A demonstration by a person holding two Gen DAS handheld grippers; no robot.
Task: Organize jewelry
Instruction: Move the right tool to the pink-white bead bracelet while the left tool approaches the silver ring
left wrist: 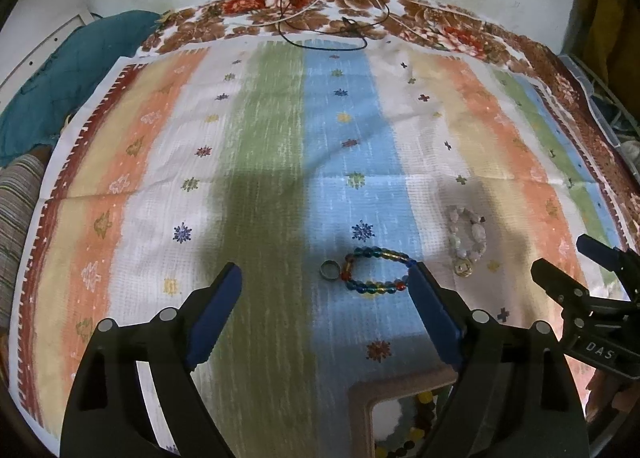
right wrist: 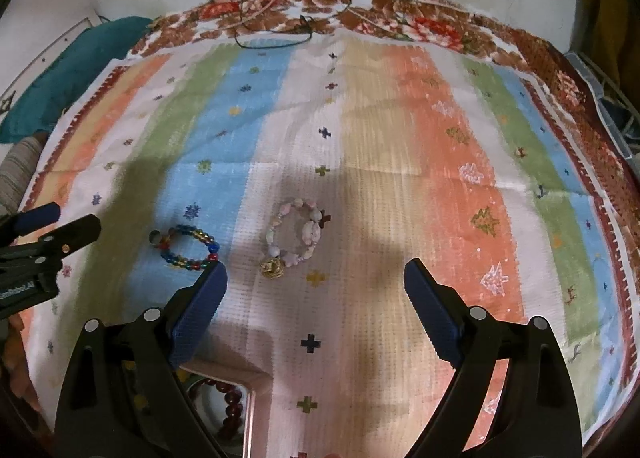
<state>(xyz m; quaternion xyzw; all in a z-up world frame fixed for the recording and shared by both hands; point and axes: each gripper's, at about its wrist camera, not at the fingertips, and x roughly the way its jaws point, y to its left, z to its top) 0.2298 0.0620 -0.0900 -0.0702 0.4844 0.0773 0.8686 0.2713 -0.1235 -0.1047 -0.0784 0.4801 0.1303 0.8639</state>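
A multicolour glass bead bracelet [left wrist: 376,270] lies on the striped cloth, with a small metal ring [left wrist: 329,269] just left of it. A pale pink stone bracelet [left wrist: 468,236] with a gold charm [left wrist: 463,268] lies to the right. My left gripper [left wrist: 326,286] is open and empty, hovering in front of the bead bracelet. My right gripper [right wrist: 316,282] is open and empty, in front of the pink bracelet [right wrist: 298,232]; the bead bracelet [right wrist: 188,248] and the ring [right wrist: 155,236] are to its left. A wooden tray [left wrist: 362,406] near me holds beaded bracelets.
The striped cloth [left wrist: 160,178] covers a floral spread [left wrist: 460,34]. Black and white cords [left wrist: 320,24] lie at the far edge by the wall. A teal cushion [left wrist: 60,86] sits at the left. A plastic bin [left wrist: 604,114] stands at the right.
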